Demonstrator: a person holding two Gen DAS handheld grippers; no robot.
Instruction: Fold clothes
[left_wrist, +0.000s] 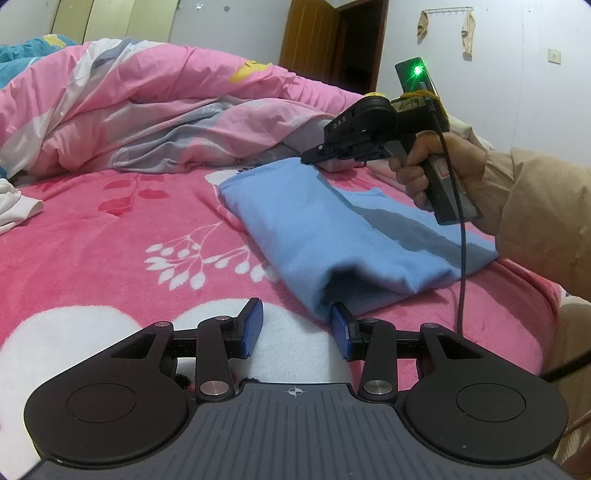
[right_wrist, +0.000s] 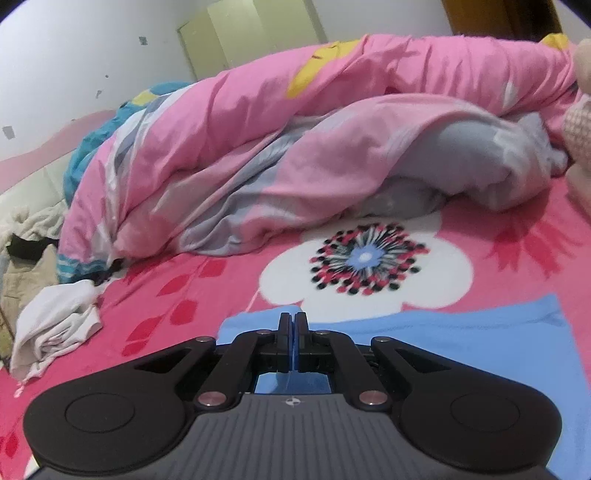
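A: Shirt (left_wrist: 332, 225), light blue, lies part-folded on the pink flowered bed cover (left_wrist: 110, 229), towards its right side, with the rumpled pink quilt (left_wrist: 129, 107) heaped behind it.

B: Start from the left, then.

A: At the far left a white garment (right_wrist: 55, 325) sits crumpled on the cover, well apart from the shirt. Next, the left hand-held gripper (left_wrist: 297, 328) hovers low over the bed at the shirt's near corner. Its jaws stand partly open and hold nothing; the right blue pad (left_wrist: 341, 330) is just at the cloth's edge, touching or nearly so, I can't tell which.

B: And the right one?

A: The right hand-held gripper (right_wrist: 292, 334) is at the shirt's far edge, held in a hand (left_wrist: 436, 166) with a tan sleeve. Its jaws are fully closed. From its own camera the pads meet with only a blue sliver between them, so I can't tell whether cloth is pinched or not.

B: What could go wrong?

A: If it has caught only the top layer, lifting would likely peel the fold apart. If it has caught nothing, the edge stays put. And the left pad brushing that corner could drag it out of line, while the dangling cable (left_wrist: 461, 258) might snag the cloth.
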